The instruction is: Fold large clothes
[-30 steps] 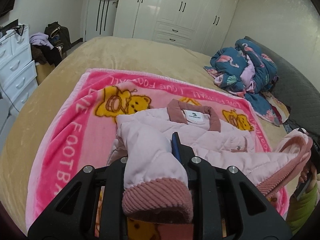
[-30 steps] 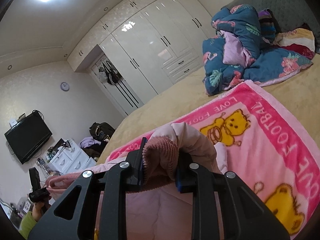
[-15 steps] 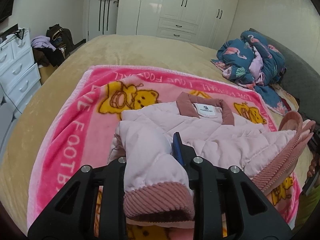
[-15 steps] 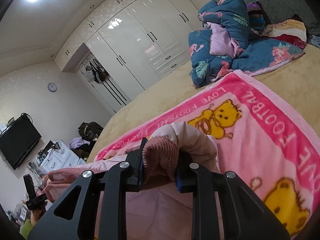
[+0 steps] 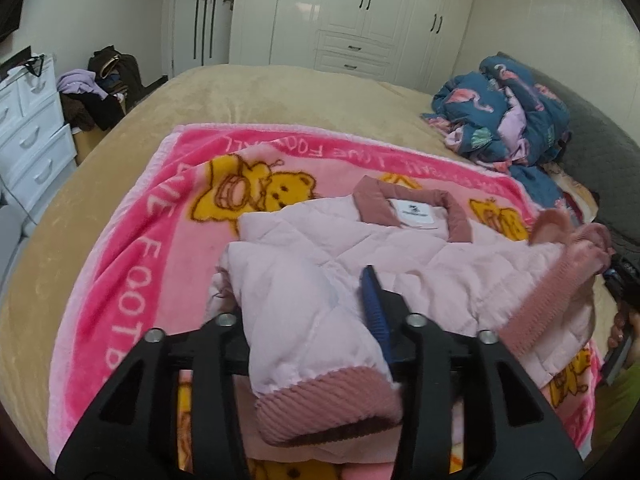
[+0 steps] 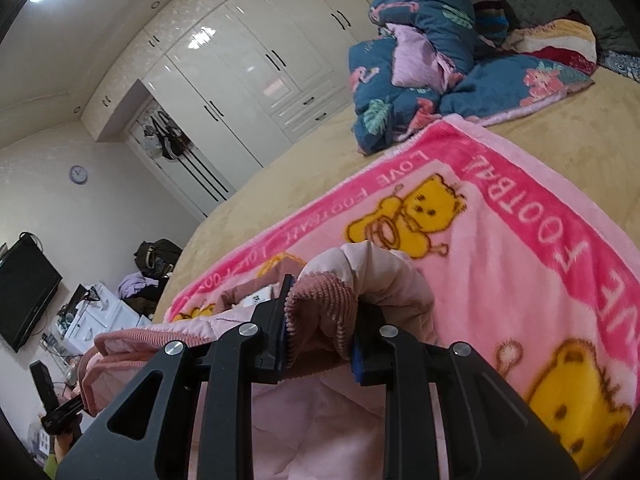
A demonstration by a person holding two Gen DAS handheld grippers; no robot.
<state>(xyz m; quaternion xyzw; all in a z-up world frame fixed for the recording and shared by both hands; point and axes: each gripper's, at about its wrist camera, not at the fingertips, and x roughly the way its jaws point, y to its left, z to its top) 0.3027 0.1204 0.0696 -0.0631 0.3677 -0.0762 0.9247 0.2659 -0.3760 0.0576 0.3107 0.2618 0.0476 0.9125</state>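
Tan-covered bed point(image 5: 280, 92) with a pink fleece bear-print blanket point(image 5: 132, 240) spread over it. Pale pink quilted jacket with dusty-rose ribbed trim point(image 5: 360, 248) lies on the blanket, collar toward the white wardrobe point(image 5: 352, 12). Crumpled navy floral quilt point(image 6: 432, 52) beside the blanket. Left gripper point(image 5: 320, 320) clamped on a jacket sleeve near the cuff; right gripper point(image 6: 320, 328) clamped on ribbed hem edge, lifted.
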